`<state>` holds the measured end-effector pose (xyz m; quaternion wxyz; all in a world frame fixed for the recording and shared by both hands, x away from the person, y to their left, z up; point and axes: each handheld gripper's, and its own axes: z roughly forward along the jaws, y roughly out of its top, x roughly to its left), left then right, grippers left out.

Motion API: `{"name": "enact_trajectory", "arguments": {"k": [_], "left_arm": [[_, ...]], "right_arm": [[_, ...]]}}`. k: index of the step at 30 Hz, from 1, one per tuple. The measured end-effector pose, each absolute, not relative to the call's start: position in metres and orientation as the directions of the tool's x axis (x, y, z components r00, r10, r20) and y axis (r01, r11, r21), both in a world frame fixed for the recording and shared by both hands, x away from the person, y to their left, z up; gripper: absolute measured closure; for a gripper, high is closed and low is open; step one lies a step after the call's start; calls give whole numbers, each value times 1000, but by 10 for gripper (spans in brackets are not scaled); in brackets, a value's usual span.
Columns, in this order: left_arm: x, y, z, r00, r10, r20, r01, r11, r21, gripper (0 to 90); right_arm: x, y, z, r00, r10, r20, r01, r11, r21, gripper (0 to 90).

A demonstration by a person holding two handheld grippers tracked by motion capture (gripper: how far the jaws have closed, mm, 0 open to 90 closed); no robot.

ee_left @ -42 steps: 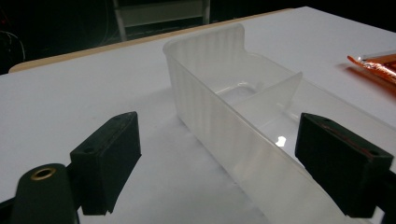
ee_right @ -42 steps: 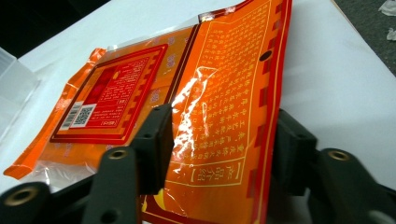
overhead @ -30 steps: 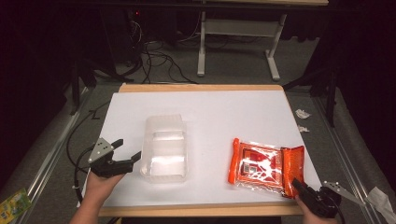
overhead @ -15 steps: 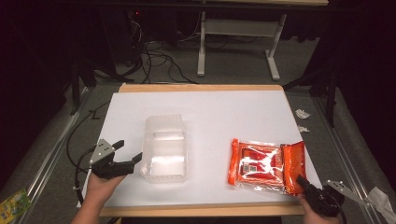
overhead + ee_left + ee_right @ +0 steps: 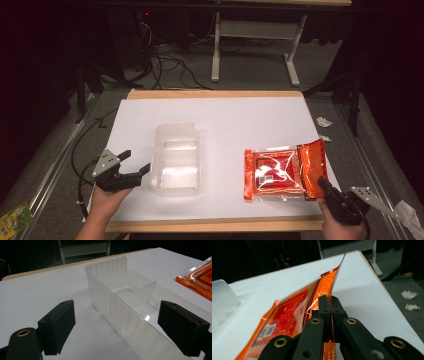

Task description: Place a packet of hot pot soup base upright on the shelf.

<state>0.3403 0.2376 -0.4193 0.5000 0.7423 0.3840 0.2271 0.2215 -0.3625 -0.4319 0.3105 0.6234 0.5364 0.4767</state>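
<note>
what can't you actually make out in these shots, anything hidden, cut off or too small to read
- Print and code on the orange packet: too small and glare-streaked in the right gripper view.
- Right gripper: its shut jaws hide the pinched strip of packet.
- Clear container: near end cut off at the bottom edge of the left gripper view.
- Left gripper: open.

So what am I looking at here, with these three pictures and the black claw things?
No robot here: a person holds a pair of hand tongs in each hand at a white table. One picture is from a camera above; the other two from cameras riding on each tool. The left tongs are open, one jaw either side of the wall of a clear plastic container with a divider inside. The right tongs are shut on an orange foil pouch, lifting its edge off the table.
</note>
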Motion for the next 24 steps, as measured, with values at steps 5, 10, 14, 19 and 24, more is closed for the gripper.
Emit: {"name": "enact_trajectory", "arguments": {"k": [5,10,14,19,24], "left_arm": [[336,240,-420,599,800,-48,343,-202,917,151],[331,243,-420,595,803,-46,344,-202,917,151],[326,245,-420,593,804,-41,342,-205,917,152],[321,247,-420,585,810,-54,344,-187,920,151],[320,247,-419,584,809,-67,343,-170,924,151]], "right_arm": [[228,-352,-416,-79,968,236,327,-198,924,900],[238,-342,-406,-117,971,207,301,-164,939,900],[248,-334,-394,-166,969,181,270,-132,954,900],[258,-319,-377,-236,958,165,239,-108,965,900],[263,-301,-364,-306,943,132,206,-69,976,900]]}}
